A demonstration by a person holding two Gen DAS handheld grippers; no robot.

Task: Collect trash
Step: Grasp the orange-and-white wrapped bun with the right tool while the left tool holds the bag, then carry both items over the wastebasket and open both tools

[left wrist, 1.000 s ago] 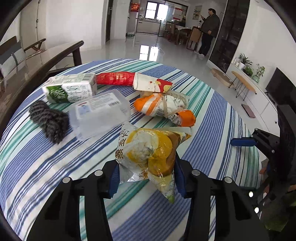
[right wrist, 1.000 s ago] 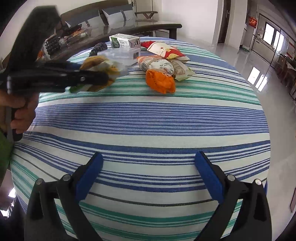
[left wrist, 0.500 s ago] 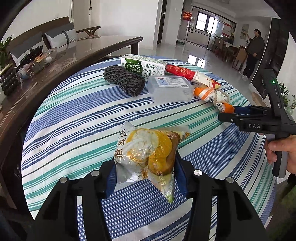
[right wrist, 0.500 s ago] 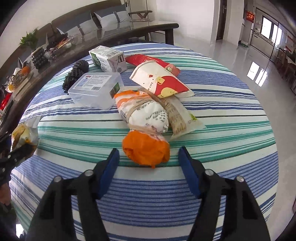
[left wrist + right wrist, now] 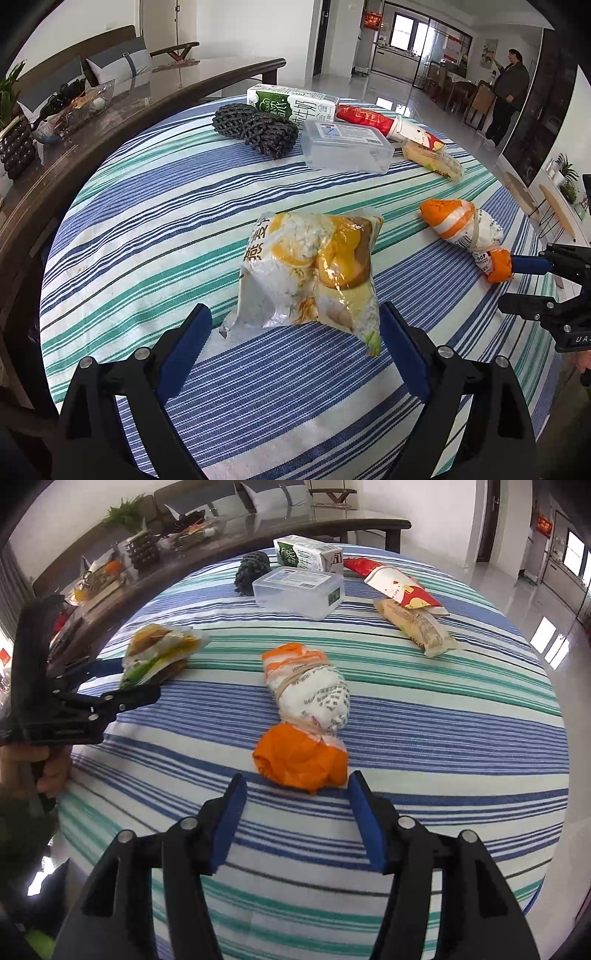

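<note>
1. My left gripper (image 5: pixel 295 354) hangs over the near part of the round table (image 5: pixel 155 221) with its striped cloth. Its jaws have just been opening and now stand wide apart; the blue pads flank the lower corners of the yellow snack bag (image 5: pixel 314 273) without pressing on it.
2. The yellow snack bag sits crumpled on the cloth, between and just ahead of my left fingertips.
3. My right gripper (image 5: pixel 297 819) points down at the orange-and-white wrapped bundle (image 5: pixel 306 716). Its jaws have just been opening; the pads stand on either side of the bundle's orange end, and I cannot tell whether either pad touches it.
4. The bundle lies on the cloth to the right of the snack bag, apart from it.
5. Farther across the table lie the remaining items: a clear plastic box (image 5: pixel 347 147), a green-and-white milk carton (image 5: pixel 291 103), a dark knitted object (image 5: pixel 255 129) touching the carton, a red wrapper (image 5: pixel 364 116), a red-and-white paper cup (image 5: pixel 400 589) on its side, and a pale snack packet (image 5: pixel 417 627) just beside the cup.
6. In the room beyond, a person (image 5: pixel 508 96) stands well away from the table.
</note>
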